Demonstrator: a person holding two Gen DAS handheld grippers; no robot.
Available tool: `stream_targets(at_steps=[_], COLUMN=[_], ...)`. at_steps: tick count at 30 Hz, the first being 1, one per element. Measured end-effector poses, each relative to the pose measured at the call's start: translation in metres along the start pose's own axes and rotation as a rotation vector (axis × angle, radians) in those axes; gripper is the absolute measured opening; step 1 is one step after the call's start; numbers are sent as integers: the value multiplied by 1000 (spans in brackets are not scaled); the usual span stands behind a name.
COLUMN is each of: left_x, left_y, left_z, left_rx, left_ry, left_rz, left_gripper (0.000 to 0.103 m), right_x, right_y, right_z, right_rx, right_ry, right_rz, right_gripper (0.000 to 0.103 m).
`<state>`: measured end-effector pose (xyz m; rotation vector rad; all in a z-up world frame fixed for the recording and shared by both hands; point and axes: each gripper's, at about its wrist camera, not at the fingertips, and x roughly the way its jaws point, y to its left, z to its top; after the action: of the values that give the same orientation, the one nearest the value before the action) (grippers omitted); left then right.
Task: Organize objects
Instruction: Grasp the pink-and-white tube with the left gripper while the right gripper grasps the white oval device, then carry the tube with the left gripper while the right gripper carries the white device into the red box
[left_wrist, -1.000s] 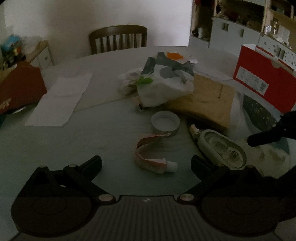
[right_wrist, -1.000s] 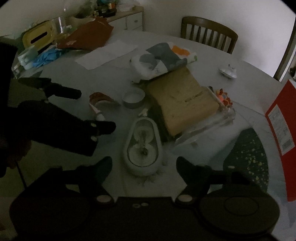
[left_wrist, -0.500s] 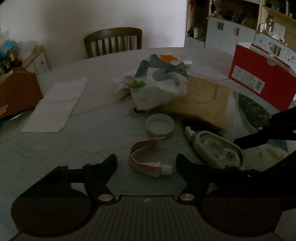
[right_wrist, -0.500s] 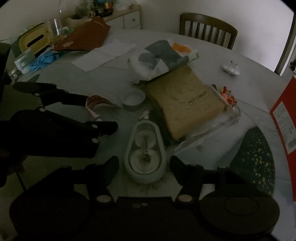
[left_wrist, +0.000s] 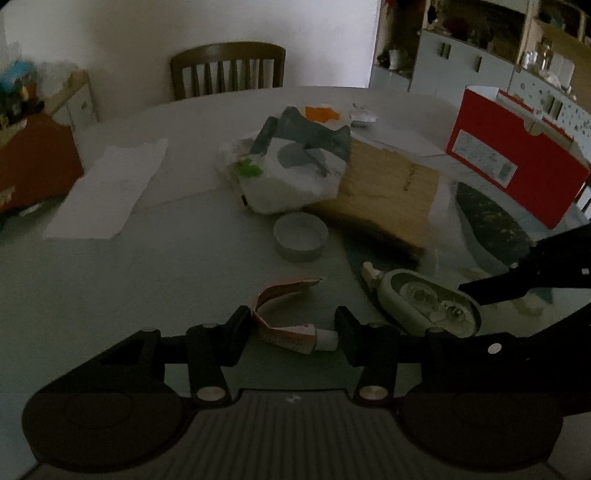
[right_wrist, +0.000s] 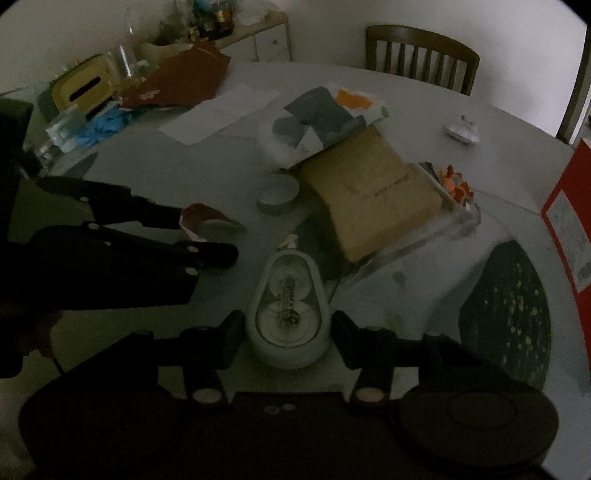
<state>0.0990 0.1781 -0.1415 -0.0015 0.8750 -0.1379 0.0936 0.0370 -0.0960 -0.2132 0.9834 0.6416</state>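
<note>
Dim grey light flattens everything on the round table (left_wrist: 155, 266), so small print and textures are hard to read. The left gripper (left_wrist: 291, 326) is low over the tabletop with its fingers set on either side of a squeezed, curled tube (left_wrist: 286, 325): the left finger touches the tube's folded bend, while the right finger sits at the white cap end, and whether it presses there cannot be told. The tube's underside is hidden. In the right wrist view the same tube (right_wrist: 207, 223) shows only partly between the dark fingers of the left gripper (right_wrist: 199, 236).

The right gripper (right_wrist: 288, 328) straddles a pale teardrop-shaped correction tape dispenser (right_wrist: 288, 314); small gaps show on both sides, so the jaws stand apart, not clamping. Lettering on its clear window is blurred. From the left wrist view the dispenser (left_wrist: 424, 302) lies just right of the left gripper, with the right gripper (left_wrist: 480, 295) partly cut off by the frame edge.

Ahead of both grippers sit a white lid (left_wrist: 301, 238), a tan book (right_wrist: 369, 195) and a crumpled patterned bag (left_wrist: 295, 173) overlapping the book's far corner.
</note>
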Motion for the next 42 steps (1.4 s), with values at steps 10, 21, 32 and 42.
stream_targets(at_steps=[10,21,32,42], left_x=[-22,-55,-63,-54], left_y=[-9,-44,-110,-181], left_z=[-14,0,42,90], left_rx=[-89,-115,-60,5], left_ry=[30,-2,-43,-75], left_rz=[-38,-80,-126,-172], left_gripper=[48,48,48,48], right_x=[-37,-93,-150,-189], right_y=[-18,-51,-101,-169], right_z=[-20,-36,-35,-32], right_rx=[50,127,155,184], right_ry=[-47,-167,-266,-322], right_rz=[15,-28,-76,-121], right_gripper=[51,51,51,51])
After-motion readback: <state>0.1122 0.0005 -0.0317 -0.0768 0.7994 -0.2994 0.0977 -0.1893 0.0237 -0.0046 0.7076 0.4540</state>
